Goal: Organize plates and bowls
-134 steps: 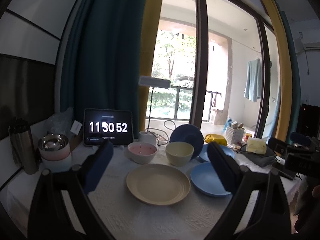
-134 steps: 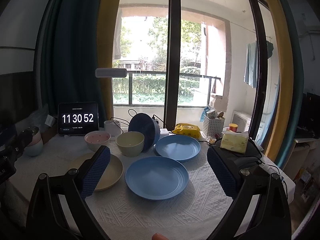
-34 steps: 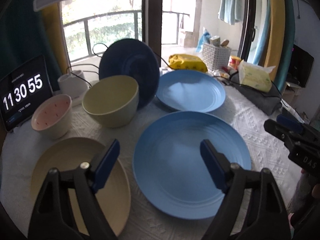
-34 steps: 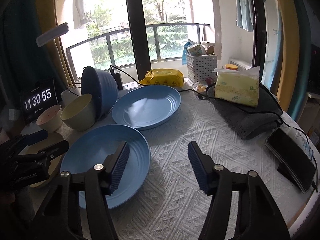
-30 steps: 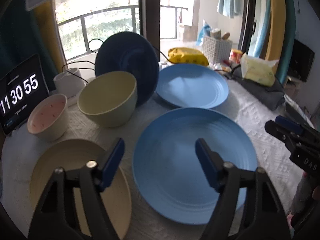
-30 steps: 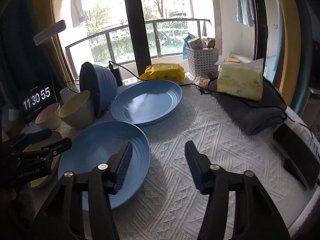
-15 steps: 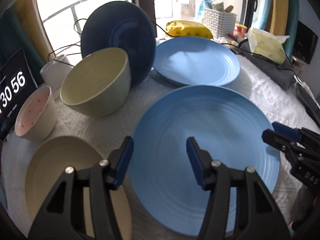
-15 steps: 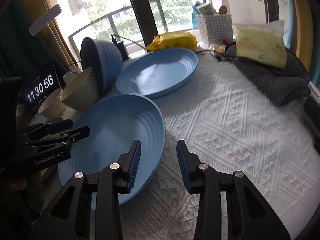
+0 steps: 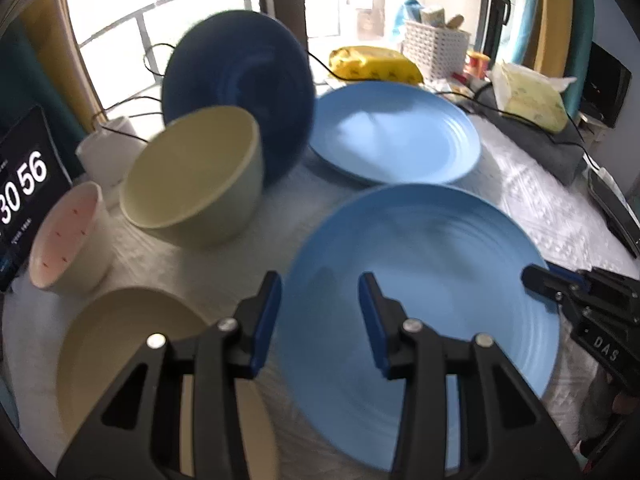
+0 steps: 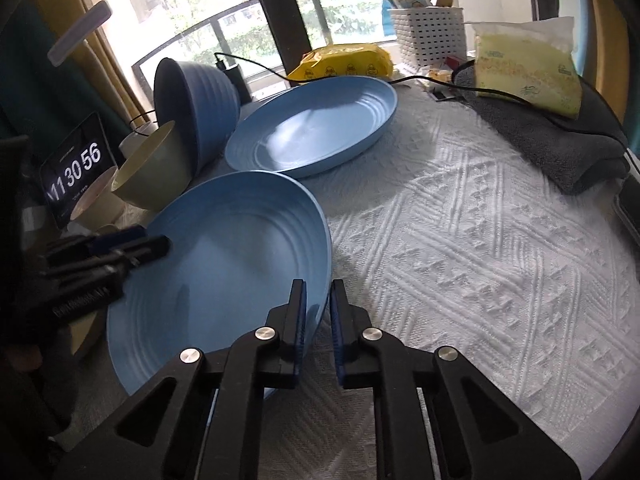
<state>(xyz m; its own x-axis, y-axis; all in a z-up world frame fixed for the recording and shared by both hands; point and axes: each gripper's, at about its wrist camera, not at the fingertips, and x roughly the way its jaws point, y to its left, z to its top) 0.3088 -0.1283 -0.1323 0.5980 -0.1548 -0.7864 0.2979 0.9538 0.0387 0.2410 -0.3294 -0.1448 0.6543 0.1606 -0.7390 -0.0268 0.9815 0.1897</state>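
The near light-blue plate point(image 9: 432, 280) point(image 10: 224, 264) lies on the white tablecloth. My right gripper point(image 10: 318, 306) is shut on its right rim, which shows between the two blue pads. It also shows in the left wrist view, where the right gripper point(image 9: 560, 284) sits at the plate's right edge. My left gripper point(image 9: 320, 308) straddles the plate's left rim and its jaws are closing, with a gap still at the right pad. Behind are a second blue plate point(image 9: 396, 132) point(image 10: 312, 128), a dark blue bowl point(image 9: 240, 92) on its side, a yellow-green bowl point(image 9: 192, 184), a pink bowl point(image 9: 64, 236) and a beige plate point(image 9: 120, 344).
A tablet clock point(image 10: 76, 164) stands at the far left. At the back right are a grey towel point(image 10: 568, 148) with a tissue pack point(image 10: 524, 68), a white basket point(image 10: 428, 36) and a yellow wipes pack point(image 10: 344, 62). Bare tablecloth point(image 10: 480, 260) spreads to the plate's right.
Both grippers came down to the near blue plate and narrowed. The right one closed onto its right rim; the left one's jaws drew in around its left rim.
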